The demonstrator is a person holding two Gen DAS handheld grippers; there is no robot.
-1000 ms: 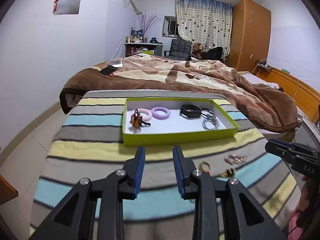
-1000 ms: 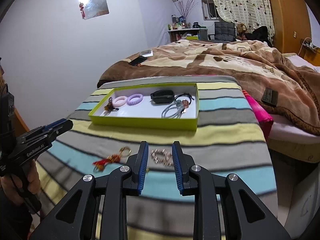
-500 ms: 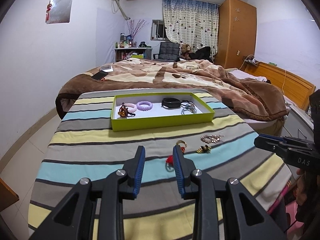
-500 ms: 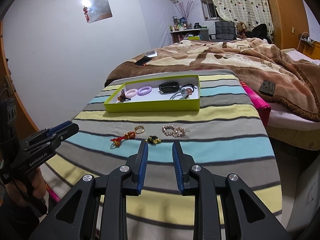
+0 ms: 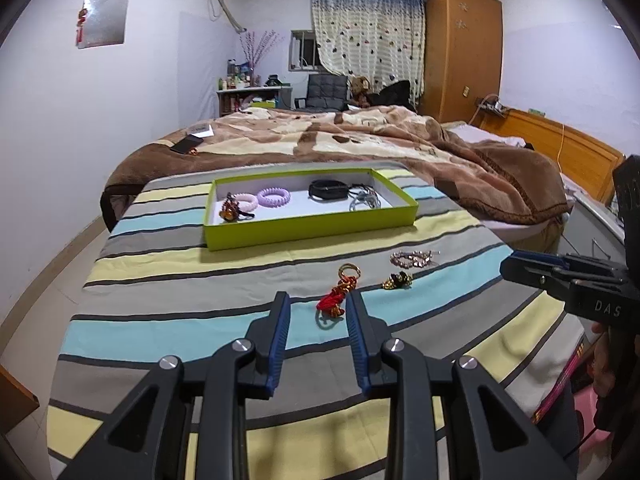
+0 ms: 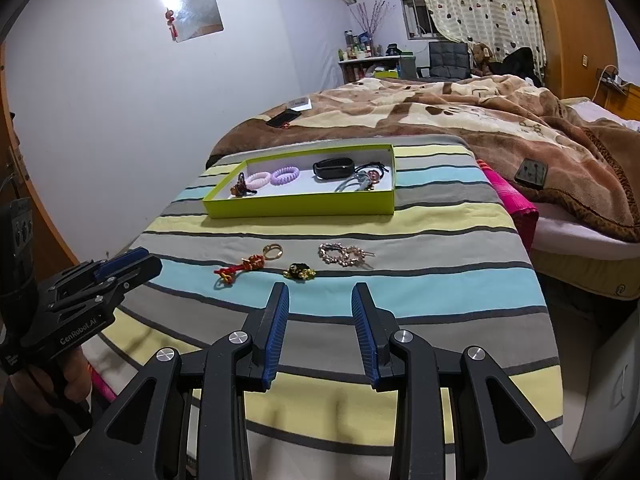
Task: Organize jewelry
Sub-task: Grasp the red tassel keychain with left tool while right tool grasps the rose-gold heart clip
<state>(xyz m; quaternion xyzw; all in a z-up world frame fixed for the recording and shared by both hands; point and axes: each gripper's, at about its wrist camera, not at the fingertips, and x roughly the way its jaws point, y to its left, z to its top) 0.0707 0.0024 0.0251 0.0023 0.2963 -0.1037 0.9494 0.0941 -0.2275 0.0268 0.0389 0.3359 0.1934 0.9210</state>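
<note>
While both tools are held low over the near end of the striped cover [image 5: 168,268], nothing is gripped. The left gripper [image 5: 316,320] is seen moderately wide and empty, with the red tassel [image 5: 338,294] lying just beyond its tips. The right gripper [image 6: 320,312] is seen opening, its jaws bare, with nothing between them.

Three loose pieces are counted on the cover, near one another but apart: the red tassel with its gold ring, a small gold-and-black charm [image 6: 300,271], and a pale bead bracelet [image 6: 342,255]. These are judged to be what is left.

Farther off, the green box [image 5: 308,232] is set on the cover. Inside, at its left end, a brown charm [image 5: 230,210], one pink coil tie [image 5: 246,201] and one purple coil tie [image 5: 274,197] are counted; toward the right, one black band [image 5: 328,189] and a tangle of thin ties [image 5: 364,198], whose number cannot be told. The task is judged well past half done.
</note>
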